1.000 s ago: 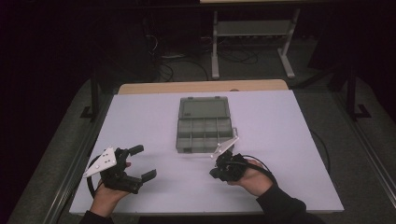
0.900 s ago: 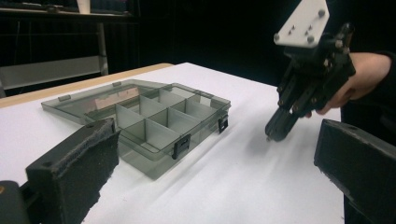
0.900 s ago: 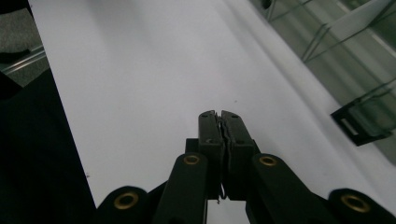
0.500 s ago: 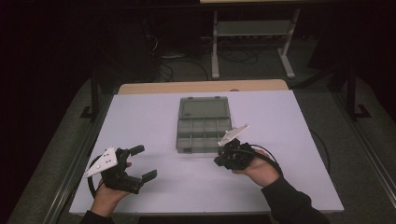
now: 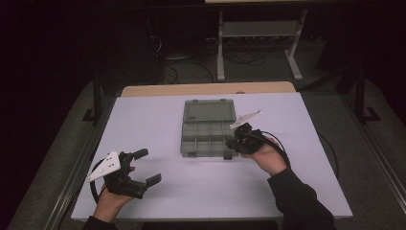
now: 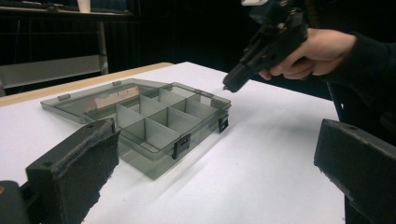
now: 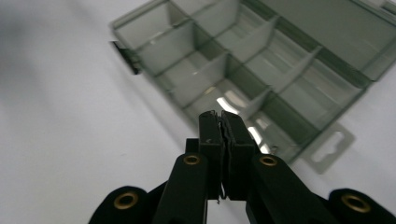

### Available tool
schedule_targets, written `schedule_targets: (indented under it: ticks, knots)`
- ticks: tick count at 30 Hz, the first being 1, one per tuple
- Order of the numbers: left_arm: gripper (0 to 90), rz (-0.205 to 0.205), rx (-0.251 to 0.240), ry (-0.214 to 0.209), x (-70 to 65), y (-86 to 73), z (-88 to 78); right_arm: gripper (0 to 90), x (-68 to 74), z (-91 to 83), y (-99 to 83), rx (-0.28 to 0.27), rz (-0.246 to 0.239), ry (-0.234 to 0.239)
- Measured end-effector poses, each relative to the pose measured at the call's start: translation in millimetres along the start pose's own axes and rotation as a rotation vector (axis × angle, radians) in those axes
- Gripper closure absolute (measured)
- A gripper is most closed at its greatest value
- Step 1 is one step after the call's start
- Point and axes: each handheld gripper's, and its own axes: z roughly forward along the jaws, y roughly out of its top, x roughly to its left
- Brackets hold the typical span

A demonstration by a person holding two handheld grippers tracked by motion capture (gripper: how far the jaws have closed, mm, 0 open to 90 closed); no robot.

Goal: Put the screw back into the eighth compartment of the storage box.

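White table (image 5: pixel 201 191) | right tool (image 5: pixel 233 143) closed, empty, beside organizer box (image 5: pixel 209 127)

The high view looks forward and down over the whole table (image 5: pixel 206 191) from its near edge. The left gripper view sits low near the near-left corner, facing across the box (image 6: pixel 154 116). The right gripper view looks steeply down, close above that box (image 7: pixel 261 60).

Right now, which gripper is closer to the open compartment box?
The right. The right gripper hovers at the box's right front corner, jaws shut and empty. The left gripper sits well off to the box's front left, near the table edge, jaws open.
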Motion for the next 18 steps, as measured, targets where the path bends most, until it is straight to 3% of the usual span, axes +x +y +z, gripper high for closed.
schedule_targets:
  ticks: [3, 6, 18]
  knots:
    - [0.0, 0.008, 0.006, -0.002, 0.2, -0.4, 1.9, 87.3, -15.3, 9.3, -0.6, 0.016, 0.033, -0.031]
    - [0.0, 0.007, 0.008, 0.001, 0.6, -0.9, 1.3, 87.3, -22.4, 15.4, -1.1, 0.023, 0.036, -0.042]
    - [0.0, 0.001, 0.009, 0.003, 1.8, -1.8, -1.2, 86.4, -27.0, 34.5, 0.1, 0.055, 0.043, -0.042]
